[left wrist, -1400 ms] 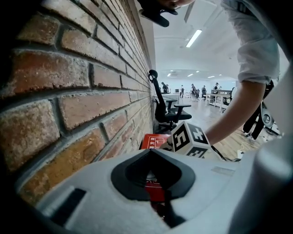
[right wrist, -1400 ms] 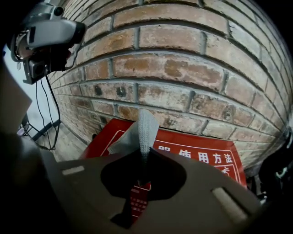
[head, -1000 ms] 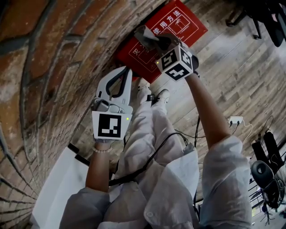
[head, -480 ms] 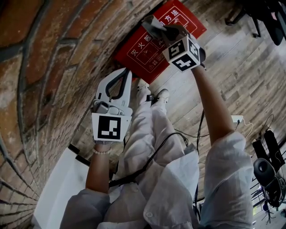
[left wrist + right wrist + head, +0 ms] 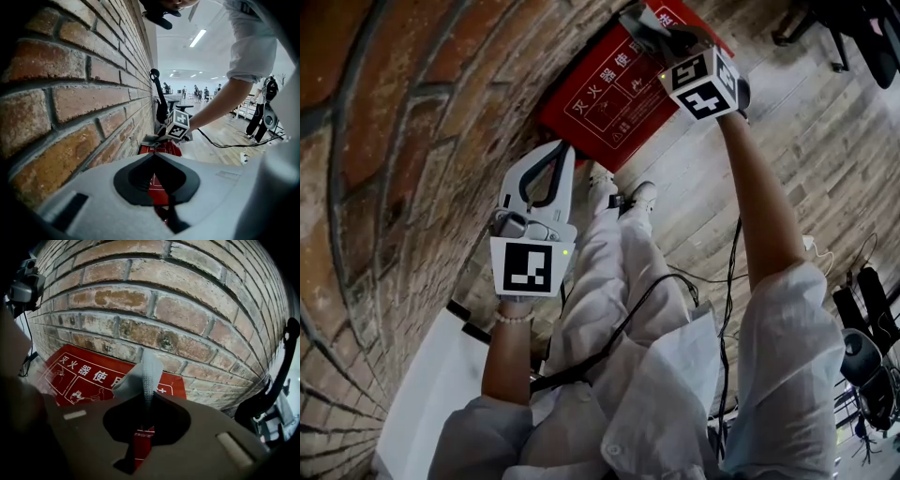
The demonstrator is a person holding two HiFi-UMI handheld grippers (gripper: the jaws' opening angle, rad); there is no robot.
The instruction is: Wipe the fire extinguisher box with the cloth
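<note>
The red fire extinguisher box (image 5: 614, 94) with white lettering stands on the floor against the brick wall; it also shows as the box (image 5: 84, 378) and the box (image 5: 159, 150). My right gripper (image 5: 649, 26) is shut on a grey cloth (image 5: 143, 376) and holds the cloth (image 5: 639, 21) at the box's far end by the wall. My left gripper (image 5: 546, 164) hangs near the wall, short of the box's near corner, jaws together with nothing between them. From the left gripper view the right gripper (image 5: 154, 139) shows over the box.
The brick wall (image 5: 412, 122) runs along the left. Wooden floor (image 5: 825, 159) lies to the right, with cables and a power strip (image 5: 814, 246). Dark chair bases (image 5: 853, 37) stand at the top right, and black gear (image 5: 867, 356) sits at the right edge.
My right gripper has carried the cloth along the top of the box toward its far end. The left gripper has stayed still.
</note>
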